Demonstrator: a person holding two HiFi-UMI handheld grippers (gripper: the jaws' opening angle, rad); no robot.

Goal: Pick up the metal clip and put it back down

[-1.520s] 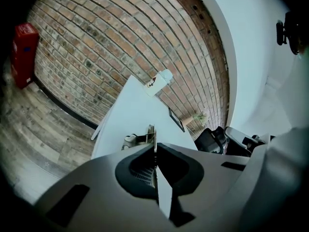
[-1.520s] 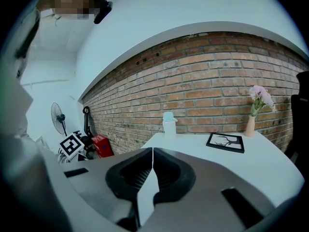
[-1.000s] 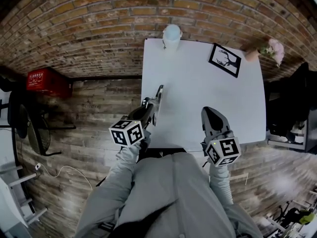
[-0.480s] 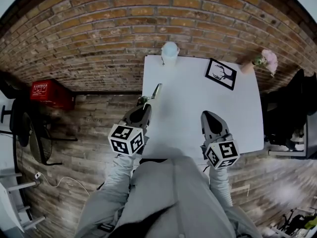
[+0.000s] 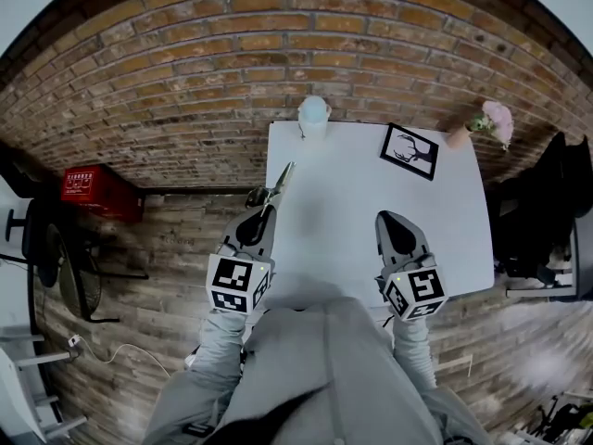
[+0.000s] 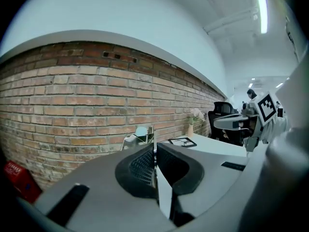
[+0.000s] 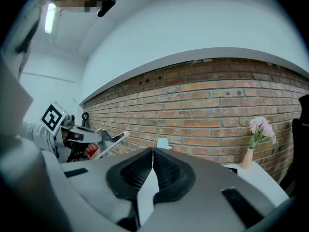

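Note:
The metal clip (image 5: 277, 184) is a long thin silvery piece that sticks out forward from my left gripper (image 5: 264, 207), which is shut on it and holds it in the air over the left edge of the white table (image 5: 371, 202). In the left gripper view the clip (image 6: 153, 140) shows edge-on between the closed pads. The right gripper view catches the clip (image 7: 110, 139) from the side, off to its left. My right gripper (image 5: 389, 215) hovers over the table's near right part, shut, with nothing between its jaws (image 7: 152, 156).
At the table's far edge stand a white cup (image 5: 314, 112), a framed deer picture (image 5: 410, 151) and a small vase of pink flowers (image 5: 486, 123). A brick wall runs behind. A red box (image 5: 97, 191) sits on the floor at left, a dark chair (image 5: 547, 202) at right.
My left gripper has risen with the clip and rolled, so its marker cube now faces differently. The right gripper has lifted a little.

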